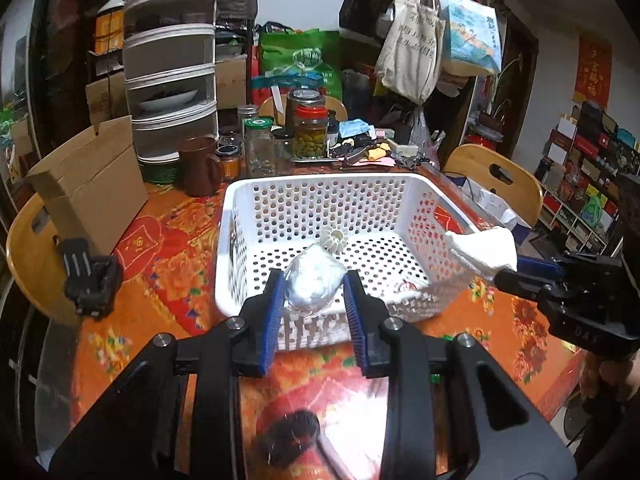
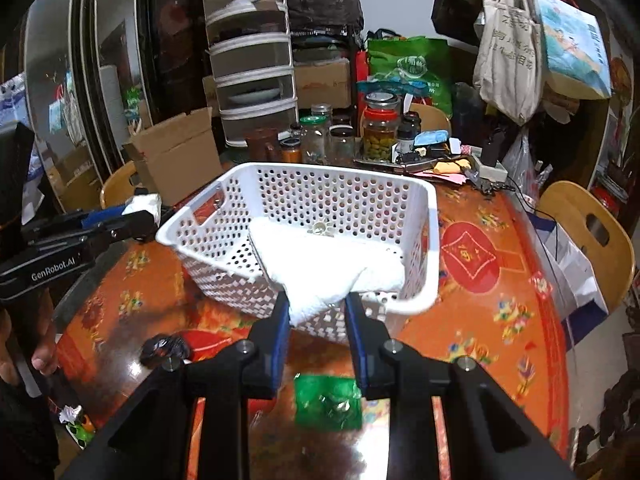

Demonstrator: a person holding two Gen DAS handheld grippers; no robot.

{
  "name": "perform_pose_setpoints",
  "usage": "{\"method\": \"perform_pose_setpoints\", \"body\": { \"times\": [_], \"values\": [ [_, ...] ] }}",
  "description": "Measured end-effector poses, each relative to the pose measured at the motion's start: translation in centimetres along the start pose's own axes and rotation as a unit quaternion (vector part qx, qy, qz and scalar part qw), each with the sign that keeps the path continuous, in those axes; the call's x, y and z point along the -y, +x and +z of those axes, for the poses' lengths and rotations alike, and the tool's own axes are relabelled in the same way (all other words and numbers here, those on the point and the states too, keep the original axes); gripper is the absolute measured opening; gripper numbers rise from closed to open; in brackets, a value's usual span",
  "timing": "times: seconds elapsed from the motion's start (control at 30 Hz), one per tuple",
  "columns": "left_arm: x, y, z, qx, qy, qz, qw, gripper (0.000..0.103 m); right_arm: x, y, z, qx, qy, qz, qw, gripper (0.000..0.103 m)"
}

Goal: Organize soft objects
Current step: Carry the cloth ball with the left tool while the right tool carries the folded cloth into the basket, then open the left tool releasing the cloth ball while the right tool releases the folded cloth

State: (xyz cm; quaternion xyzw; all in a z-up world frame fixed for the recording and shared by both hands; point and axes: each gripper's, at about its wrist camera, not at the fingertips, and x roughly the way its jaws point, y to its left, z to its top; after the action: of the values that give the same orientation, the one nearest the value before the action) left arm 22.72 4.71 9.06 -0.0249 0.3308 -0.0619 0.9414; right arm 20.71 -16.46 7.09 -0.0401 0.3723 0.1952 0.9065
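A white perforated plastic basket point(image 1: 312, 184) stands on the orange flowered tablecloth; it also shows in the right wrist view point(image 2: 344, 178). My left gripper point(image 1: 314, 286) is shut on a clear plastic bag of white soft stuff point(image 1: 314, 276), held over the basket's near rim. My right gripper point(image 2: 316, 304) is shut on a folded white cloth point(image 2: 332, 264), held over the basket's near rim; the cloth point(image 1: 480, 250) shows at the basket's right corner in the left wrist view. A small white ribbed object point(image 1: 333, 240) lies in the basket.
Glass jars point(image 1: 310, 134), a brown cup point(image 1: 200, 166), a cardboard box point(image 1: 90, 182) and stacked food covers point(image 1: 170, 68) crowd the table's far side. A black clip point(image 1: 92, 276) lies left of the basket. A green packet point(image 2: 328, 402) lies near me. Wooden chairs point(image 1: 494, 180) stand around.
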Motion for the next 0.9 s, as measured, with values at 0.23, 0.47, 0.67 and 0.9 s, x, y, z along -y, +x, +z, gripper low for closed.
{"method": "perform_pose_setpoints", "body": {
  "times": [0.23,0.47,0.67,0.9],
  "values": [
    [0.3,7.1,3.8,-0.072,0.002,0.006,0.9974,0.028,1.2,5.1,3.7,-0.059,0.001,-0.008,0.998,0.025],
    [0.0,14.5,4.1,-0.147,-0.005,0.036,0.9885,0.028,1.6,11.0,5.2,-0.121,-0.002,-0.028,0.992,0.025],
    [-0.5,18.2,3.3,-0.183,0.004,0.051,0.9817,0.028,1.1,14.5,5.4,-0.159,-0.019,-0.037,0.986,0.025],
    [-0.7,21.2,2.6,-0.220,0.010,0.059,0.9736,0.028,1.6,17.1,5.3,-0.184,-0.021,-0.043,0.982,0.026]
  ]
}}
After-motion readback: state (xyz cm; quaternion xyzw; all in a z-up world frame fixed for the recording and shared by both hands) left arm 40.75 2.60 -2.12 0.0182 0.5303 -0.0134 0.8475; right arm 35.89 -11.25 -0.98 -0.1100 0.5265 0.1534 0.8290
